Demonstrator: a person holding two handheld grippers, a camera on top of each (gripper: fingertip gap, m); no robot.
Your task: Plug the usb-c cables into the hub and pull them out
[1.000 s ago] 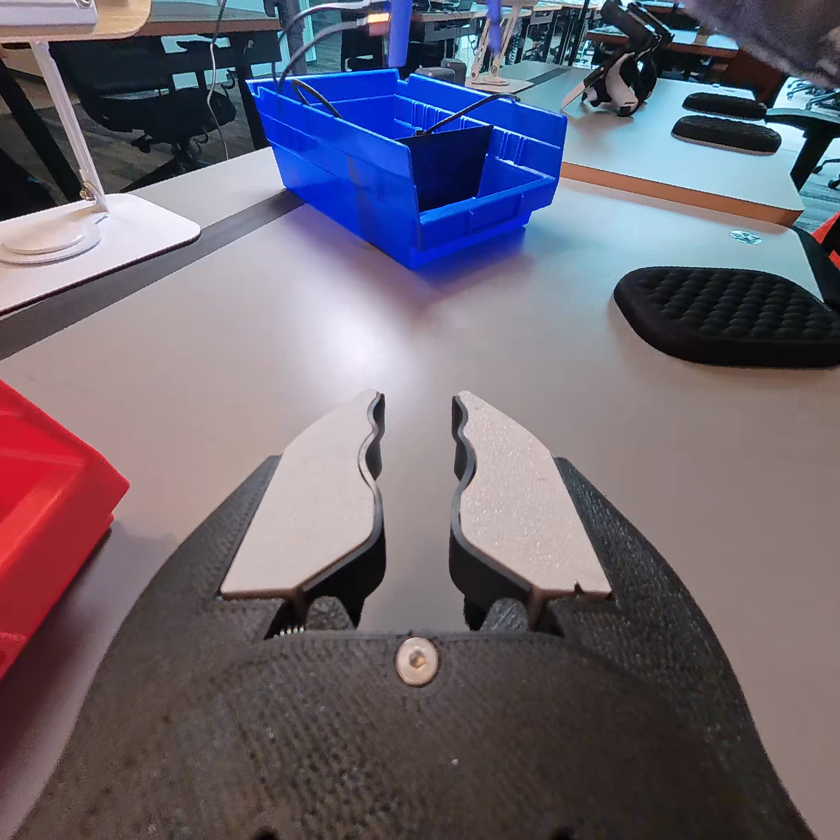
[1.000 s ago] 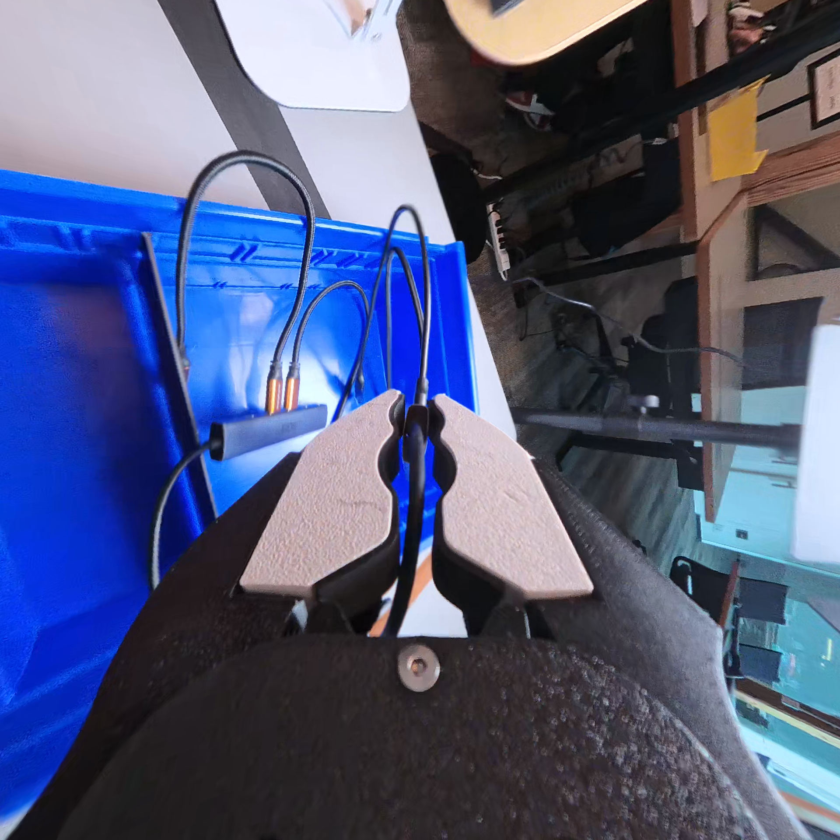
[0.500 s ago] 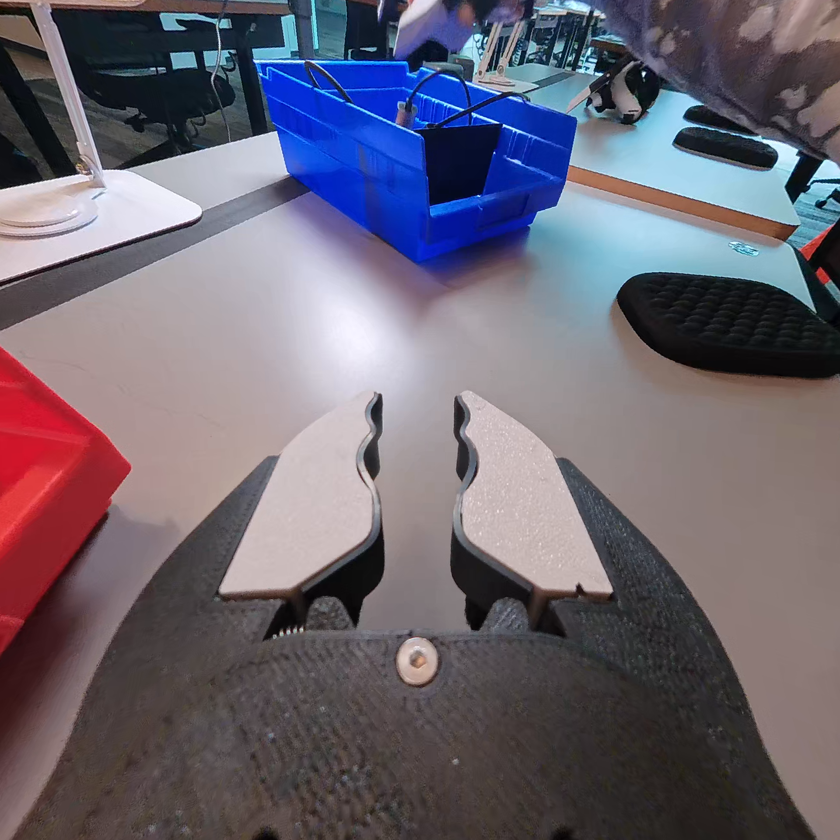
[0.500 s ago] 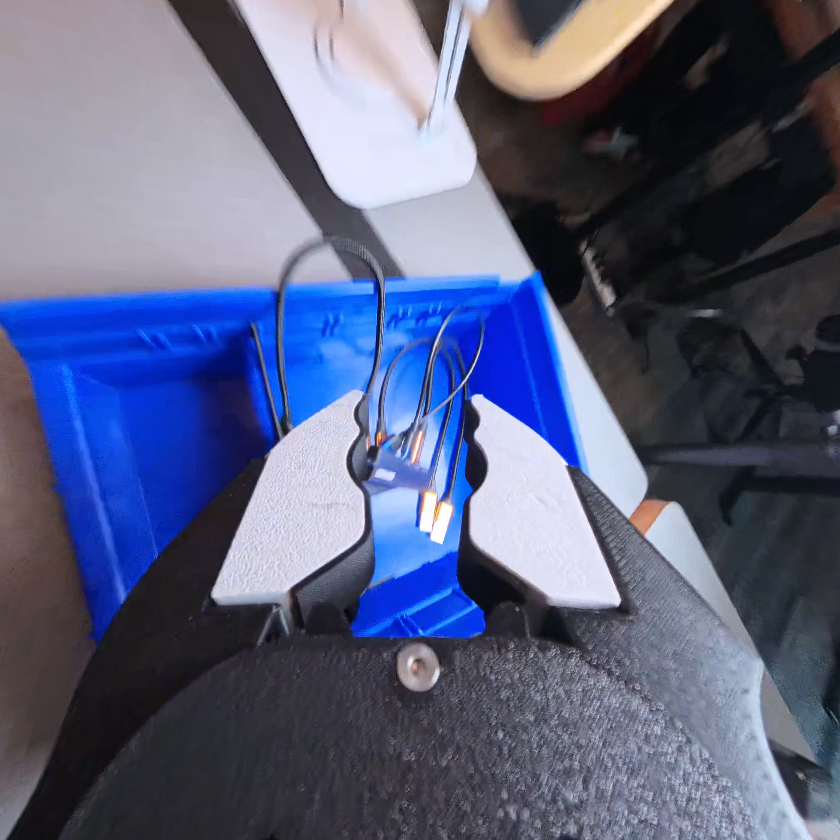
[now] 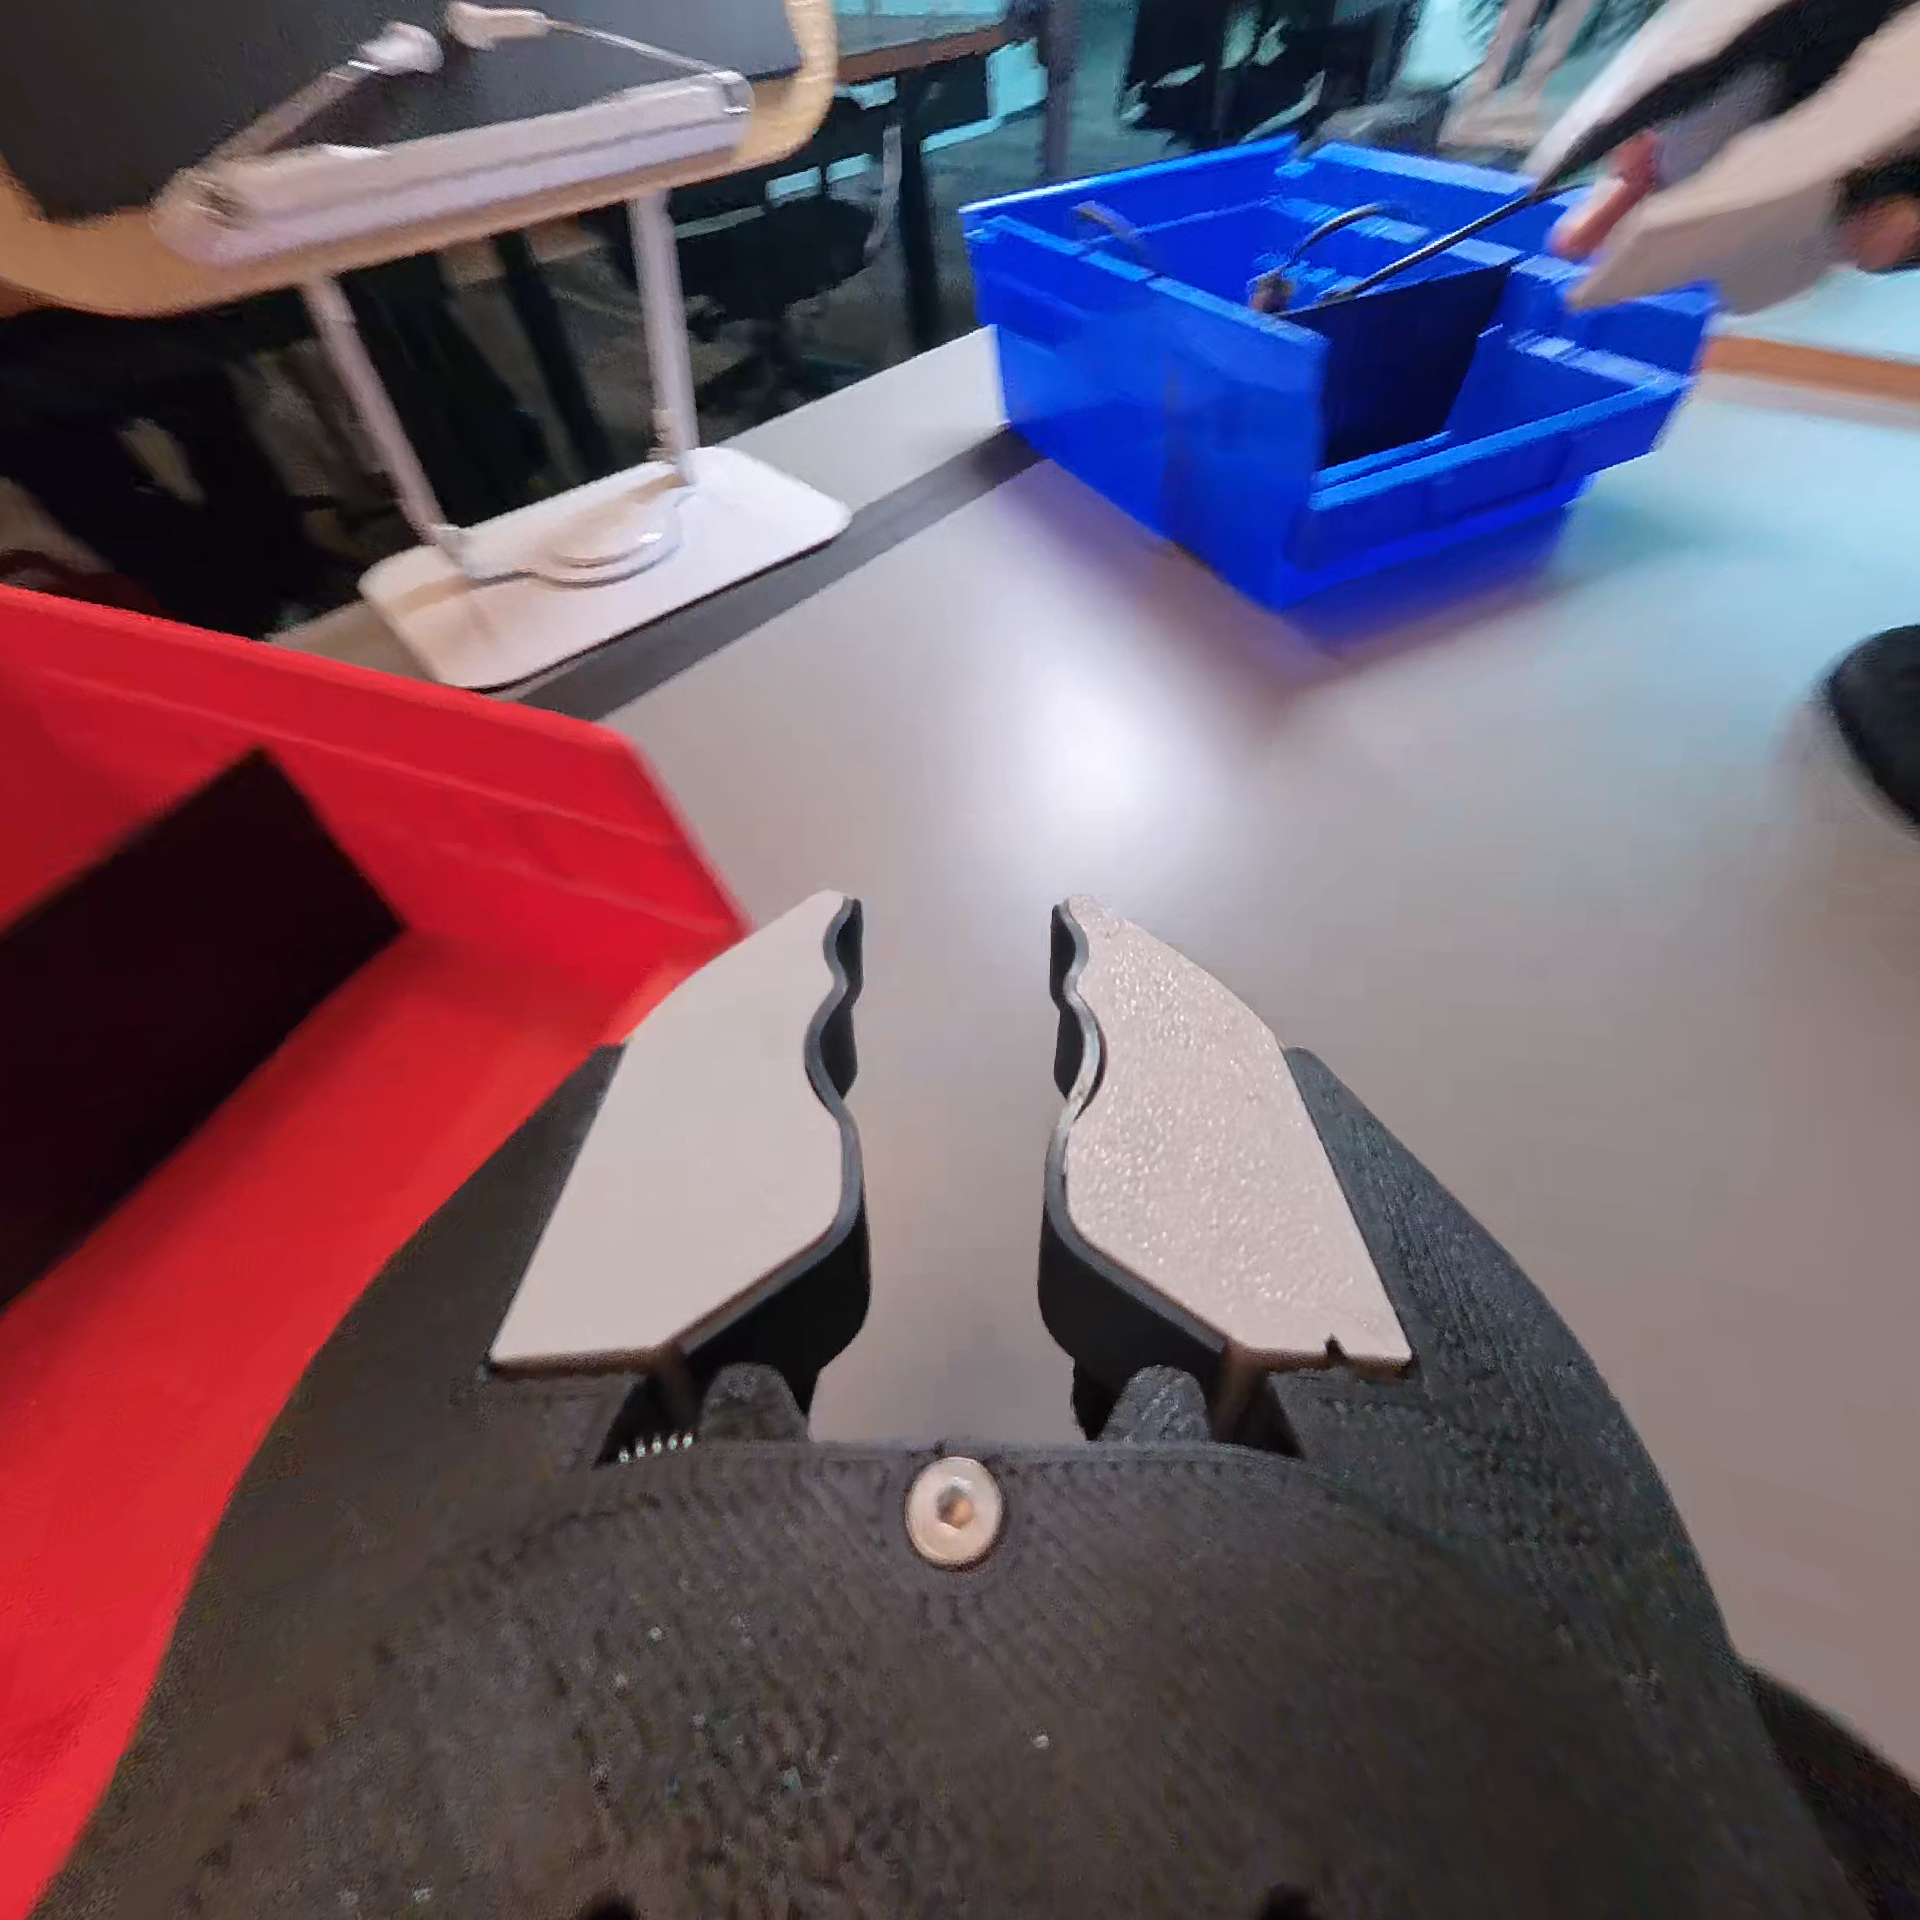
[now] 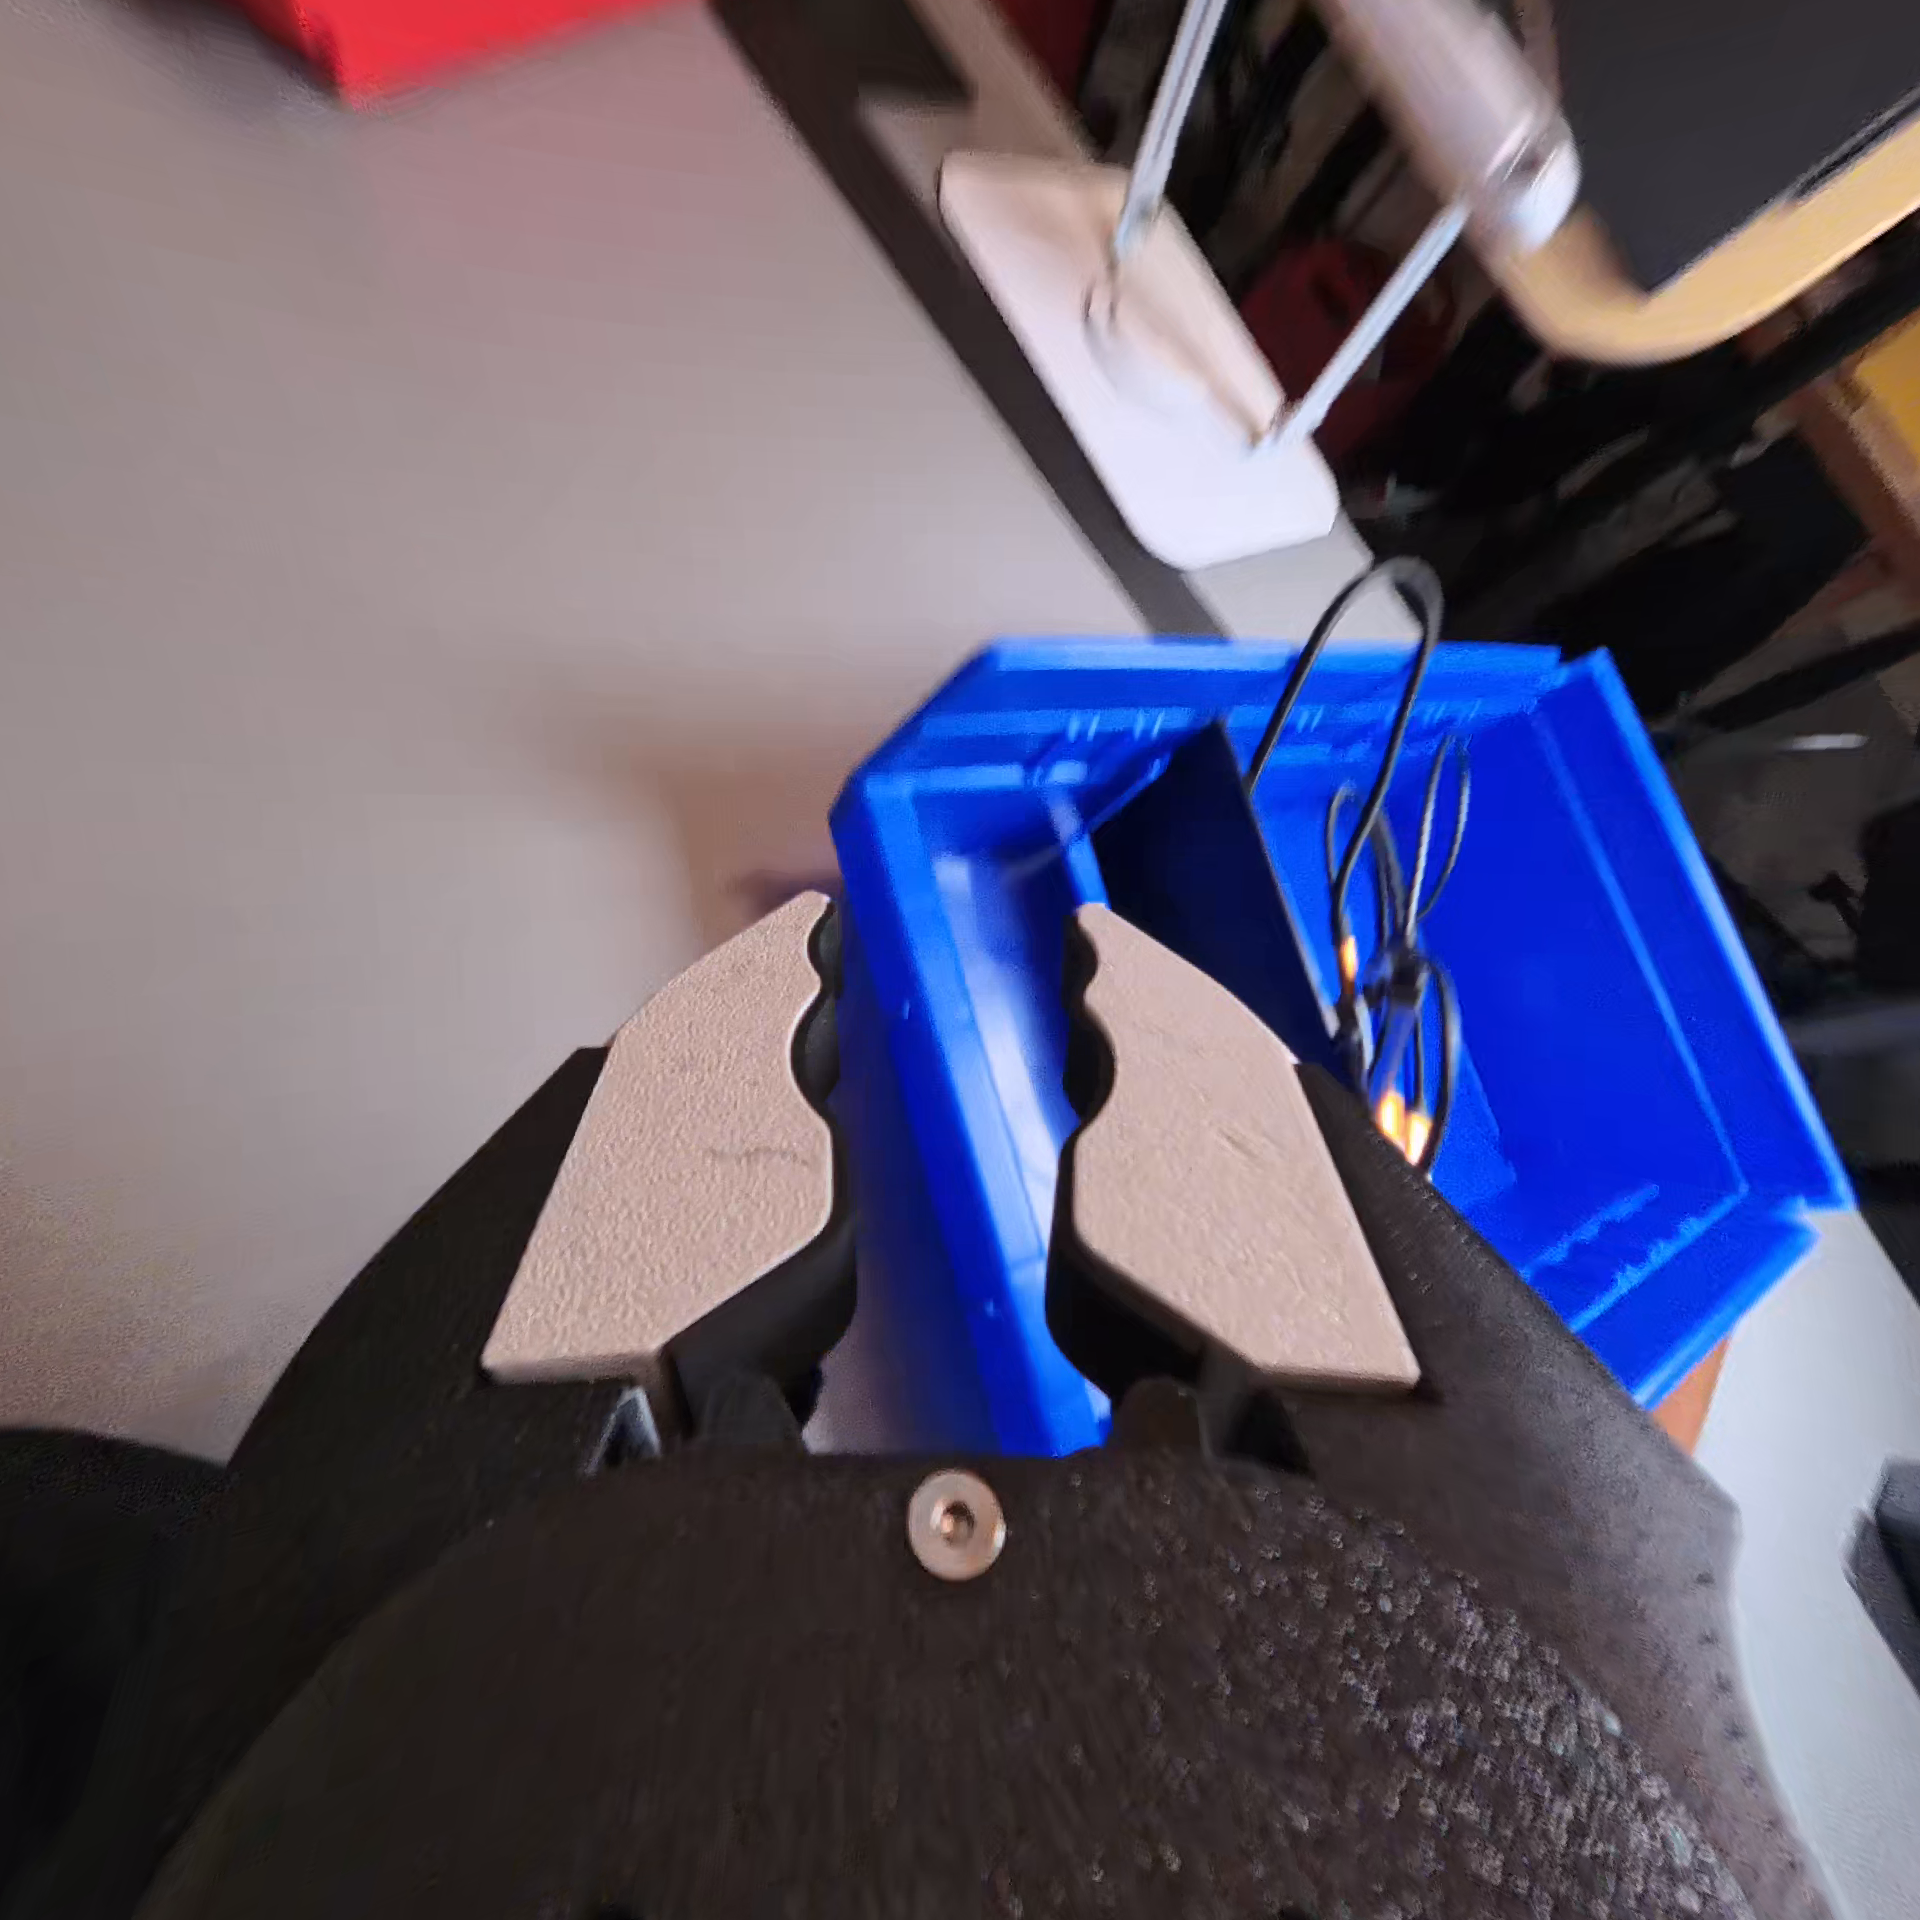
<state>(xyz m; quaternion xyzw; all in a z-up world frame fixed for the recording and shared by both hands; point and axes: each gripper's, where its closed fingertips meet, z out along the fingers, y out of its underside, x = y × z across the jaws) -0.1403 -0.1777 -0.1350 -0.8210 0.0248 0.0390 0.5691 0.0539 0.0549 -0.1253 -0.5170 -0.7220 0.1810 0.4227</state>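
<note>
We see our left gripper (image 5: 954, 940) held low over the smooth grey bench (image 5: 1351, 883), its two pale textured fingers (image 5: 717, 1143) parted by a moderate gap with only bare bench surface between them. Just to its left sits a bright red plastic bin (image 5: 312, 935) with a dark rectangular opening in its side.

Our right gripper (image 6: 948, 940) hangs above the near corner of the deep blue plastic storage bin (image 6: 1621, 997), spread fairly wide and holding nothing; the bin's blue wall shows through the gap between the fingers. A dark upright divider panel (image 6: 1247, 831) splits the bin. On the far side of the divider lie the thin black usb-c cables (image 6: 1403, 914), looped and bunched together, with orange-collared plugs (image 6: 1397, 1117) showing beside the right finger. One black loop rises above the bin's rim. The pictures are too blurred for us to make out the hub or whether any plug is seated in it.

A white desk lamp (image 5: 613, 540) with a flat base stands on the bench beyond the red bin, well apart from the blue one.
</note>
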